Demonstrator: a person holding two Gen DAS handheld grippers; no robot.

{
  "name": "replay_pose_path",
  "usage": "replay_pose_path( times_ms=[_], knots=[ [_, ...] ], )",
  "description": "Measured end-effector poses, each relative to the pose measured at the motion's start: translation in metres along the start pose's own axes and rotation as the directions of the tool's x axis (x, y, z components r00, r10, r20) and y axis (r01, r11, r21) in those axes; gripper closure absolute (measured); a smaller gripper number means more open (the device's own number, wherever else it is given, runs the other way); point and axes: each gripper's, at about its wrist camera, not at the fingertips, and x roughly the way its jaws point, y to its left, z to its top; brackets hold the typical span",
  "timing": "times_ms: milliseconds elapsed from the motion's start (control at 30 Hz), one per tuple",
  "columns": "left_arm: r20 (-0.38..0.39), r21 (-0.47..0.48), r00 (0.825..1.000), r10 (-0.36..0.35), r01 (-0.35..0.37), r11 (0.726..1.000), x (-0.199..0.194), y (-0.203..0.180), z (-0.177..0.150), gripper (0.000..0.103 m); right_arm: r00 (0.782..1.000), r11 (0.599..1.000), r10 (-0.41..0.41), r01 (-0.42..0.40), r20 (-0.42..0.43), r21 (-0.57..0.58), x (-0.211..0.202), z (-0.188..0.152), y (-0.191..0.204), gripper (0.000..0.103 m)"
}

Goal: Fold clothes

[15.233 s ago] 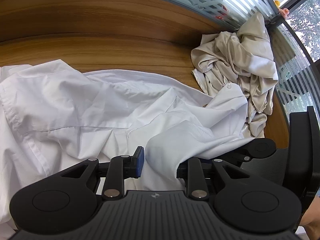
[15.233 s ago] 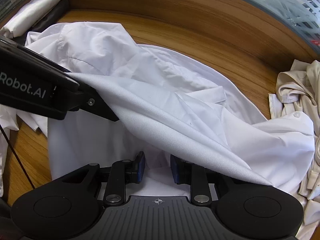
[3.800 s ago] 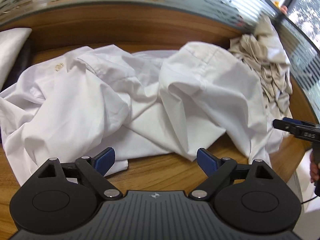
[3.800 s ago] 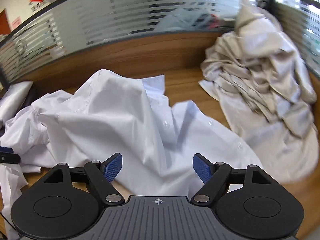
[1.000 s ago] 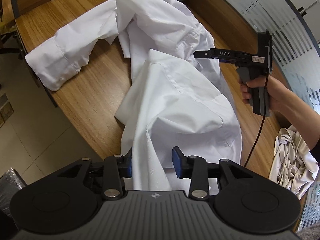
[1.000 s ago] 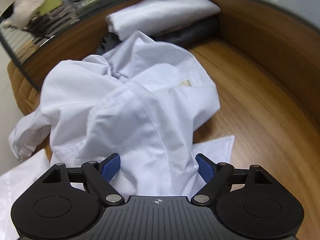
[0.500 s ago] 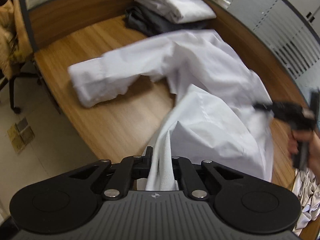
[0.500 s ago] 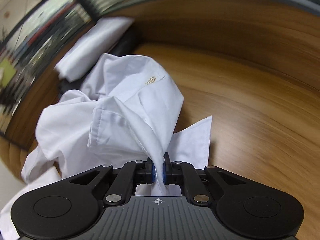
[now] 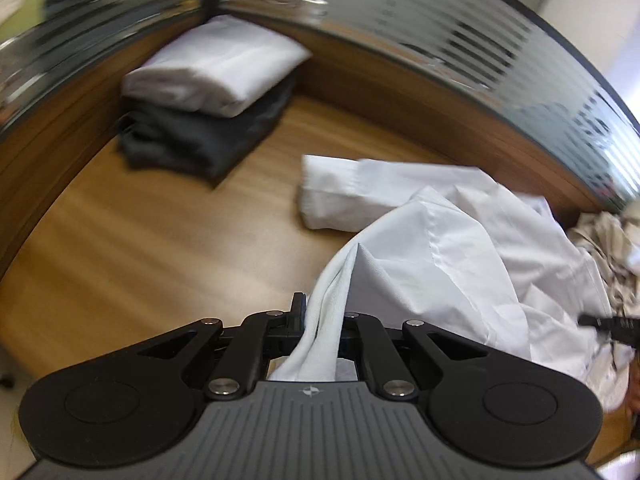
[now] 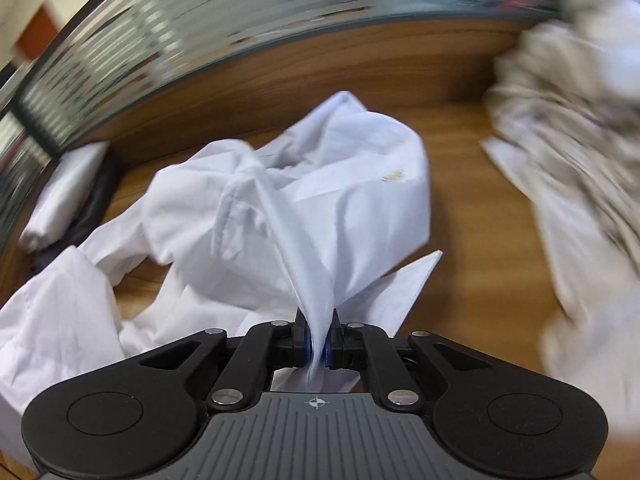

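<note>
White cotton fills both views: the shirt (image 9: 452, 248) lies crumpled on the wooden desk (image 9: 152, 240), and we hold it at two places. Our left gripper (image 9: 322, 322) is clamped on a bunched fold, which rises out of the jaws and runs up and to the right toward the shirt's bulk. One sleeve reaches leftward across the desk, its cuff (image 9: 326, 192) pointing at the stack of folded clothes (image 9: 208, 96) (a white piece on top of a dark one) in the far corner.

From the right wrist, our right gripper (image 10: 318, 340) has just closed on a narrow edge of the shirt (image 10: 320, 184), the blue pads (image 10: 307, 346) pressing the cloth between them. From there a taut ridge climbs up and leftward, with the collar area and its small tan label (image 10: 394, 176) behind it. A heap of beige garments (image 10: 568, 128) sits to the right, apart from the shirt and blurred. The shirt's overall long axis we cannot tell.
</note>
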Motion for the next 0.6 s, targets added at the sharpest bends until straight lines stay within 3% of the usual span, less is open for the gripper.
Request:
replay_pose_path(
  times_ms=[167,333,433,600],
  knots=[
    [0.014,0.130,0.997,-0.076,0.073,0.989,0.007,0.007,0.027,0.098,0.996,0.986,-0.078,0.071,0.040,0.148,-0.054,-0.062,0.012,0.095],
    [0.063,0.227,0.989,-0.132,0.115,0.967,-0.022,0.011,0.046,0.099,0.991,0.969,-0.049,0.017,0.125,0.248,-0.116,-0.103,0.035,0.095],
    [0.070,0.246,0.981,-0.182,0.160,0.956,-0.053,0.015,0.061,0.099,0.978,0.959,-0.015,-0.045,0.208,0.279,-0.165,-0.106,0.048,0.095],
    [0.048,0.265,0.960,-0.276,0.254,0.930,-0.129,0.021,0.093,0.099,0.939,0.955,0.037,-0.134,0.342,0.265,-0.266,-0.084,0.070,0.095]
  ],
)
